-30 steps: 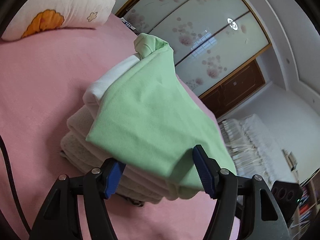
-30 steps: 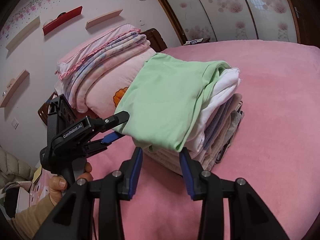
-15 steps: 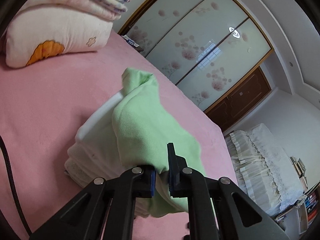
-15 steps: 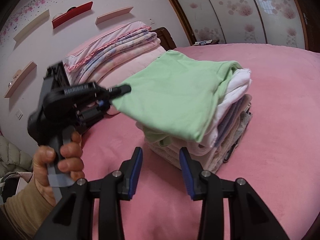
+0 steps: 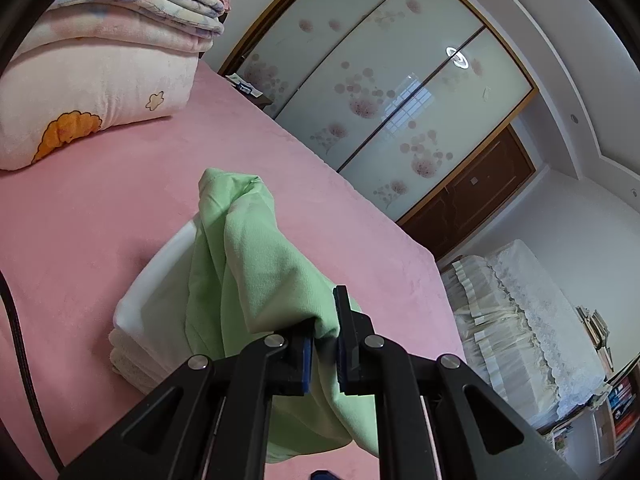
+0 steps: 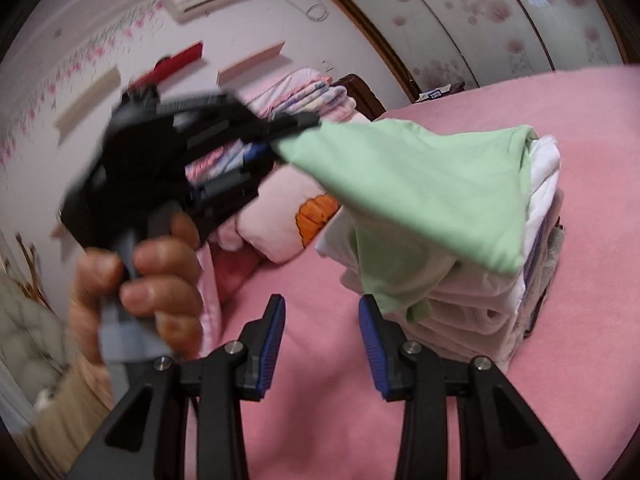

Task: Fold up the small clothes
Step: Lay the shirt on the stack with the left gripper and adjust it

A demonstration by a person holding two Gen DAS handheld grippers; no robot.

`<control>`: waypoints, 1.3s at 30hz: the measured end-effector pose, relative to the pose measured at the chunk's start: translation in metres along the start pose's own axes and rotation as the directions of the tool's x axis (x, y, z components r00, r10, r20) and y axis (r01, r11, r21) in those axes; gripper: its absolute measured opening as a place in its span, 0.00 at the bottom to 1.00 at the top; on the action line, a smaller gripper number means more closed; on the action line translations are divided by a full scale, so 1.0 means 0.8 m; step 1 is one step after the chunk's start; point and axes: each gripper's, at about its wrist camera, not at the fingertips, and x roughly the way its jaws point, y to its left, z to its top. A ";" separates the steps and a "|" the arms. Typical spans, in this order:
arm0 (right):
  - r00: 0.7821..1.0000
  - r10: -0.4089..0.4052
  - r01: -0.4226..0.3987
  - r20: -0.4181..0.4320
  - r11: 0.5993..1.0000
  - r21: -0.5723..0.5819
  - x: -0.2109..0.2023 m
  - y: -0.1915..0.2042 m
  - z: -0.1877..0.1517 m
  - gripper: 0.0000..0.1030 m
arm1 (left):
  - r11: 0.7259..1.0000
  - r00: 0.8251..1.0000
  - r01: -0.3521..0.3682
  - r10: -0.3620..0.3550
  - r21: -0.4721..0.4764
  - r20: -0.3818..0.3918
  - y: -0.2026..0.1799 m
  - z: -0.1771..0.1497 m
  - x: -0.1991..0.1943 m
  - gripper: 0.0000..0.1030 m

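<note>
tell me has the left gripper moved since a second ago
Yes. In the right wrist view the left gripper, shut on the green garment, has risen from beside the stack of folded clothes up in front of the folded blankets.

Garment [image 6: 420, 196] atop the clothes stack [image 6: 472, 312] on the bed [image 6: 328, 432] — pillow [image 6: 280, 220] behind

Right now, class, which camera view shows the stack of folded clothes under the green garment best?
The right wrist view: the stack of folded clothes shows its layered side, with the green garment pulled off it by the left gripper. The left wrist view shows only a white corner of the stack behind the garment.
</note>
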 end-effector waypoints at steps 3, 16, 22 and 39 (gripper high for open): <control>1.000 -0.011 0.011 0.005 1.000 0.011 0.000 -0.006 0.005 0.37 | 1.000 1.000 -0.006 0.006 -0.006 -0.004 0.001 0.002 0.000 0.07; 0.998 0.045 -0.048 0.036 0.995 0.087 0.081 0.004 0.030 0.37 | 1.000 1.000 -0.014 0.014 0.020 0.009 -0.033 0.038 -0.007 0.07; 0.998 -0.035 0.028 0.051 0.991 0.133 0.095 -0.016 0.039 0.37 | 1.000 1.000 -0.019 0.019 0.019 0.010 -0.025 0.041 -0.013 0.07; 0.927 -0.317 0.343 0.199 0.933 -0.112 -0.006 -0.022 0.104 0.30 | 0.998 1.000 0.026 -0.027 -0.063 -0.008 0.037 0.010 -0.035 0.06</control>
